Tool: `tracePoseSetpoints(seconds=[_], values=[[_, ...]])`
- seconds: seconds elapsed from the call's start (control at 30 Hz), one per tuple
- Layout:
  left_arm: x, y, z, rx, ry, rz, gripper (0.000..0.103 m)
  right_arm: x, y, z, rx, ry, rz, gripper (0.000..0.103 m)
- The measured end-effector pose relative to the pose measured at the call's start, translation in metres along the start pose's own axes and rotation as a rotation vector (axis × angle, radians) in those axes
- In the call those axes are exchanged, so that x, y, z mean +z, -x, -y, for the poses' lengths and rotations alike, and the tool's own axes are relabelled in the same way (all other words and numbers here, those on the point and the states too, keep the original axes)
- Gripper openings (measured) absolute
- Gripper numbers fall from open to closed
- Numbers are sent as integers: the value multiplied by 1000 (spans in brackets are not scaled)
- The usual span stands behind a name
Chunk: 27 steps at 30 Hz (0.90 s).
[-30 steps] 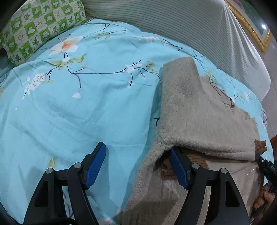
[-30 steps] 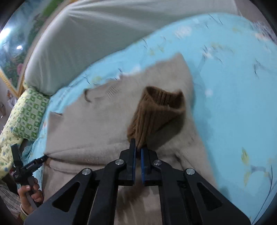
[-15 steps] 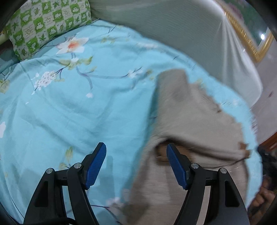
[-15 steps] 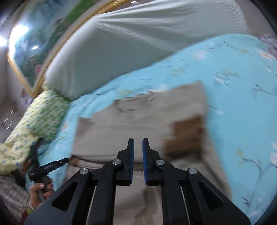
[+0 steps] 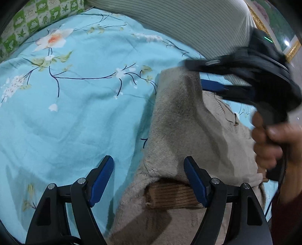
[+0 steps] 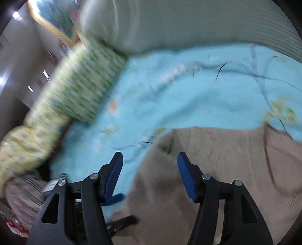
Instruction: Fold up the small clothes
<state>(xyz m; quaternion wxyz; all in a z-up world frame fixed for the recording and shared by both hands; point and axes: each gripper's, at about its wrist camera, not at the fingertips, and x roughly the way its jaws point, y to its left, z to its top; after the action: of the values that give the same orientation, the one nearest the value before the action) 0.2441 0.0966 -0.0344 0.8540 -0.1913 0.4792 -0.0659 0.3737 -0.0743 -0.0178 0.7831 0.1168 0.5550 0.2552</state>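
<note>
R gripper (image 6: 150,169) has let go of the brown cuff it was pinching a sec ago and swung across to the far-left corner of the sweater (image 5: 188,135). Its jaws have just been opening and now stand apart. Sweater edge sits below and between the pads, but no press on the fabric, so released. R wrist view is heavily motion-blurred.

In L wrist view the R gripper (image 5: 205,79) comes in from upper right, blurred, with the person's hand (image 5: 271,143) wrapped on its handle. Its blue fingers (image 5: 213,85) hang over the sweater's top corner.

L gripper (image 5: 149,179) has barely shifted. Jaws have opened a bit further, wide apart, nothing clamped. It hovers over the near-left part of the sweater. Brown ribbed cuff (image 5: 169,196) shows under the folded beige layer, just inside the right pad; can't tell if the pad touches it.

Sweater: beige knit, flat on the blue floral bedsheet (image 5: 75,122), sleeve folded in over the body, brown trim at the collar (image 6: 268,150).

No containers in view.

Green checked pillow (image 5: 34,17) at top-left corner of the bed, a yellow-green one (image 6: 75,90) on the other side, grey striped headboard cover (image 5: 188,24) behind the sheet.
</note>
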Motion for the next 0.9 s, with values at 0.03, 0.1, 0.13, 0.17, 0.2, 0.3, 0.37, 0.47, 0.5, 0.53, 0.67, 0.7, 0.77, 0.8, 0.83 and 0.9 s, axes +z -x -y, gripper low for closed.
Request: tracePoseSetpoints(seconds=[0.03,0.1,0.13,0.17,0.2,0.3,0.37,0.47,0.5,0.53,0.67,0.7,0.77,0.8,0.83,0.9], values=[[-1,-1,1,3,-11,7,77,5,-16,-2,14,17,-42,12],[-2,-3,2,13,-26,15,77,11,-34,0,0,12,-63,8],[-3,-4,2,17,-29,22,77,14,-38,1,-9,8,-37,8],[-3,-4,2,20,-33,26,77,16,-42,2,5,-2,1,8],[-3,-4,2,21,-38,25,77,16,-46,6,24,-19,60,8],[-6,0,1,16,-53,19,77,14,-51,19,5,-104,89,8],[-10,5,-3,8,-51,17,77,5,-30,19,42,-144,156,11],[-12,12,-8,5,-20,15,76,-20,18,6,11,-111,275,41],[-13,14,-8,8,-15,19,76,-34,38,0,-6,-101,307,47],[-16,19,-9,21,-6,20,76,-52,58,-6,-9,-85,342,53],[-26,31,-15,27,18,16,76,-122,113,-8,-72,-66,395,57],[-31,35,-15,33,22,16,76,-145,128,-3,-98,-94,408,57],[-40,44,-20,29,35,10,76,-185,150,10,-126,-160,428,57],[-45,48,-21,27,39,8,76,-208,158,16,-148,-196,433,57],[-51,53,-22,31,43,2,76,-225,163,21,-163,-221,429,57],[-68,62,-23,33,37,-9,76,-266,172,30,-194,-270,410,57]])
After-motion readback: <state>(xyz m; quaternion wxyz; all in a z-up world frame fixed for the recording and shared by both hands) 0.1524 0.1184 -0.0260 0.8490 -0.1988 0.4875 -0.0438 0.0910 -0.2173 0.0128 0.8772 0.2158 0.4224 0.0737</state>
